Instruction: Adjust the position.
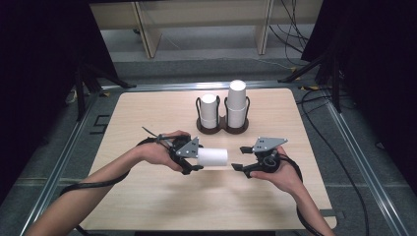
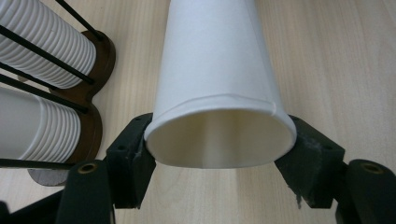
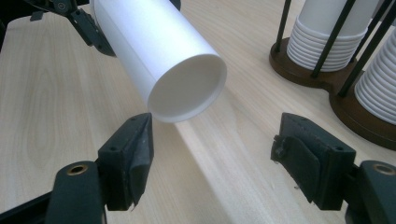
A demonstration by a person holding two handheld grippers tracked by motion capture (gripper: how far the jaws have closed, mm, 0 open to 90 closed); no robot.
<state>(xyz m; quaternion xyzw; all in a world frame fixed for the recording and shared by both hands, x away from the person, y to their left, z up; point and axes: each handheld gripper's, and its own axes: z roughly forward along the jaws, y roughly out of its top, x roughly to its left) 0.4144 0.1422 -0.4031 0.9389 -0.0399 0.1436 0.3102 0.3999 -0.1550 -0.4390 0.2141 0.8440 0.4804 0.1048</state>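
While the left gripper [image 1: 194, 156] holds it, high view: paper cup [image 1: 212, 157] lies level above the table [image 1: 147, 196], near the right gripper [image 1: 242, 158].
Left gripper view: jaws clamp the cup's wide rim; the thin wall could buckle.
Right gripper view: jaws stand apart, empty; closing early could knock the cup's closed end.

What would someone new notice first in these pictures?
A white paper cup lies level above mid-table, clamped at its rim by the left gripper. The right gripper faces it with open jaws, not touching. Behind them, a dark holder carries two stacks of cups.
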